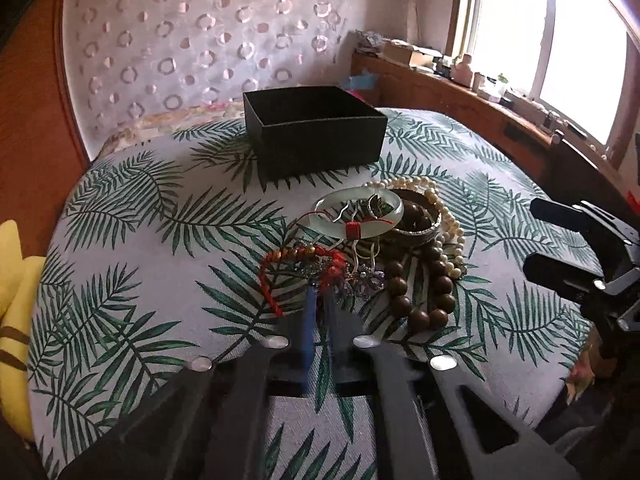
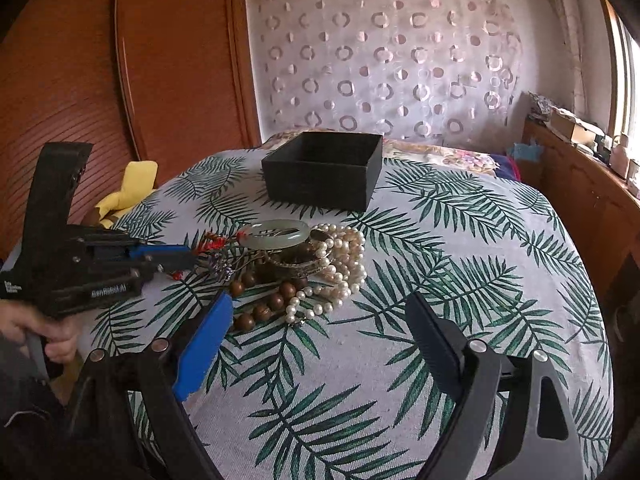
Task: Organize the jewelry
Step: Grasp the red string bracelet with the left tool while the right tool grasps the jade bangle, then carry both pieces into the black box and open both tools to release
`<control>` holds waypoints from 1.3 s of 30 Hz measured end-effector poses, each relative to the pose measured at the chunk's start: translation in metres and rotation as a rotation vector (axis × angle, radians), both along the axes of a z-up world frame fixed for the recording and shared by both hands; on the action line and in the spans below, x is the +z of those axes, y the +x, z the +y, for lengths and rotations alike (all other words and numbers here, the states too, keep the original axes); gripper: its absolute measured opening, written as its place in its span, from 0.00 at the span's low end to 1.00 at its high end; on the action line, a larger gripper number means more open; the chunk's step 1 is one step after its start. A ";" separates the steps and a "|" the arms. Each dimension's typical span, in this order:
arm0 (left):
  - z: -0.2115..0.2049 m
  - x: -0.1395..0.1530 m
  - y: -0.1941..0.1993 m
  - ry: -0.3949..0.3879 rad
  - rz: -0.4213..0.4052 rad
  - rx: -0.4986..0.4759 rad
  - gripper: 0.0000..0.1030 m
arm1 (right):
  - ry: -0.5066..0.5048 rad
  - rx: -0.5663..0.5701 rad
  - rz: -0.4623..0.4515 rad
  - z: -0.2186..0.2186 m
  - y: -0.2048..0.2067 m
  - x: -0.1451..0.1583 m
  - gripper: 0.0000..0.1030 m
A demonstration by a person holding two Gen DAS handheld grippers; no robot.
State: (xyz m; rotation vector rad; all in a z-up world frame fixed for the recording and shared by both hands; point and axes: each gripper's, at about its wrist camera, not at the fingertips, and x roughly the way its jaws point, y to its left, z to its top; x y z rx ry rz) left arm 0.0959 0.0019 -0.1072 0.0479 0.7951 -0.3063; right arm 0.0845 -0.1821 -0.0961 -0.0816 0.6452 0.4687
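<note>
Leaf-print tablecloth (image 2: 460, 240) covered the table. Black open-topped box (image 1: 316, 132) sat at the far side, apart from the jewelry. Jewelry pile lay nearer: pearl necklace (image 2: 344, 264), wooden bead bracelet (image 1: 420, 292), jade bangle (image 1: 356, 210) resting on top. Right gripper (image 2: 320, 320) hovered with fingers spread wide, holding nothing. Left gripper (image 1: 320, 300) was pinched nearly closed at the red cord bracelet (image 1: 304, 260); grasp uncertain, blurred
</note>
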 end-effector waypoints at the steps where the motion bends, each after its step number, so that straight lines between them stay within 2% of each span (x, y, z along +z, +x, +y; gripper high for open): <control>1: 0.002 0.003 -0.001 -0.005 -0.011 0.002 0.02 | -0.003 0.005 0.002 0.001 0.001 0.000 0.87; 6: 0.018 0.022 -0.011 -0.043 -0.059 0.035 0.02 | -0.022 0.073 0.005 0.016 0.008 0.000 0.87; 11: 0.031 0.034 -0.019 -0.071 -0.089 0.064 0.02 | -0.033 0.163 0.025 0.035 0.024 0.003 0.71; 17: 0.037 0.036 -0.026 -0.095 -0.098 0.078 0.02 | -0.098 0.266 0.040 0.067 0.050 0.010 0.55; 22: 0.040 0.035 -0.027 -0.102 -0.096 0.081 0.02 | -0.155 0.343 0.091 0.093 0.073 0.007 0.48; 26: 0.041 0.034 -0.027 -0.100 -0.096 0.080 0.02 | -0.208 0.380 0.132 0.108 0.084 -0.001 0.39; 30: 0.042 0.034 -0.027 -0.098 -0.093 0.077 0.02 | -0.280 0.399 0.164 0.118 0.089 -0.010 0.36; 33: 0.041 0.035 -0.024 -0.092 -0.092 0.072 0.02 | -0.309 0.402 0.174 0.121 0.092 -0.012 0.28; 35: 0.040 0.037 -0.021 -0.089 -0.096 0.067 0.02 | -0.321 0.418 0.172 0.121 0.092 -0.012 0.15; 39: 0.039 0.043 -0.013 -0.080 -0.105 0.061 0.02 | -0.314 0.448 0.161 0.118 0.088 -0.004 0.11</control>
